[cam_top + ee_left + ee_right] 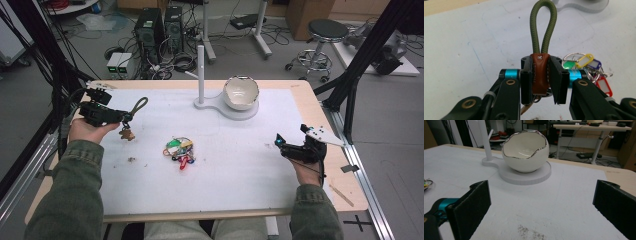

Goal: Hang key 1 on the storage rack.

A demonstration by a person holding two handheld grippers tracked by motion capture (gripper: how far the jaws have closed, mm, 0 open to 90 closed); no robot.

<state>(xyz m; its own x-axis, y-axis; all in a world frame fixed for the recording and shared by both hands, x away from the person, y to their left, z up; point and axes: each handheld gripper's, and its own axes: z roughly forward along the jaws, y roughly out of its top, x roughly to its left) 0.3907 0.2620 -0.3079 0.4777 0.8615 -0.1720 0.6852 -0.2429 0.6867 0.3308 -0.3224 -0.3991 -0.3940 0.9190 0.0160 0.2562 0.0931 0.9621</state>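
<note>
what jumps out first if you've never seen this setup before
The white eggshell-shaped bowl with a silver jagged rim stands out, sitting on a round white stand at the far middle of the table. At the left, the left gripper is shut on the brown leather tab of an olive-green cord loop keychain, its loop sticking out past the jaws. A pile of colourful plastic key tags lies mid-table; the right gripper waits open.

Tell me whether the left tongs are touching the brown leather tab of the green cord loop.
Touching. The left gripper view shows the left tongs shut on the brown leather tab, both pads pressed against its sides, the green cord loop rising above.
</note>
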